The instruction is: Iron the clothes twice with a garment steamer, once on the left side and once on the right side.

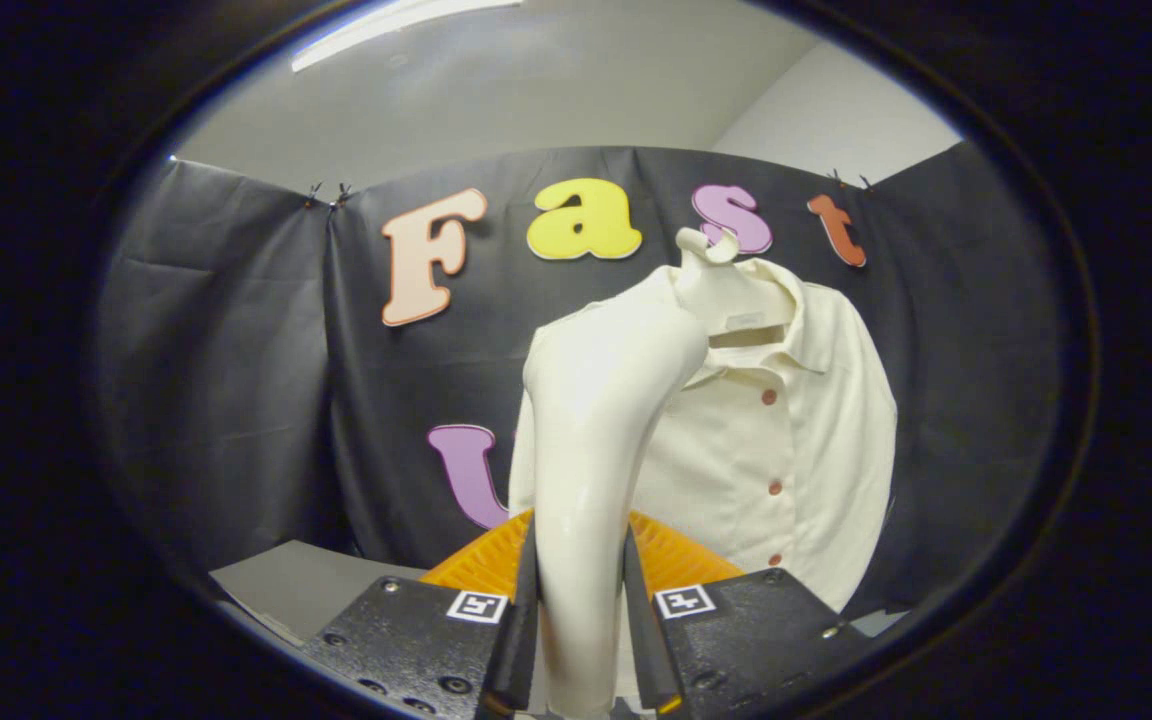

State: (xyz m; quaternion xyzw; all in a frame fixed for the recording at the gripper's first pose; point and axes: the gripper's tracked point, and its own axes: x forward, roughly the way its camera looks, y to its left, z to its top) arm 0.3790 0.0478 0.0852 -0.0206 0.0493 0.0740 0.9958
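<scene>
Garment steamer (596,440): cream, handle upright between the jaws, both fingers (521,620) pinching it; head tilted toward shirt. Shirt (786,450): cream, red-buttoned, hanging just beyond steamer. Orange basket (676,555): behind jaws, on table (306,590).

Black cloth (236,380) hangs as the booth's wall, clipped along its top edge. Above it rise pale walls (836,110) and a ceiling with a long light strip (396,30). A grey table (306,590) stands below.
</scene>
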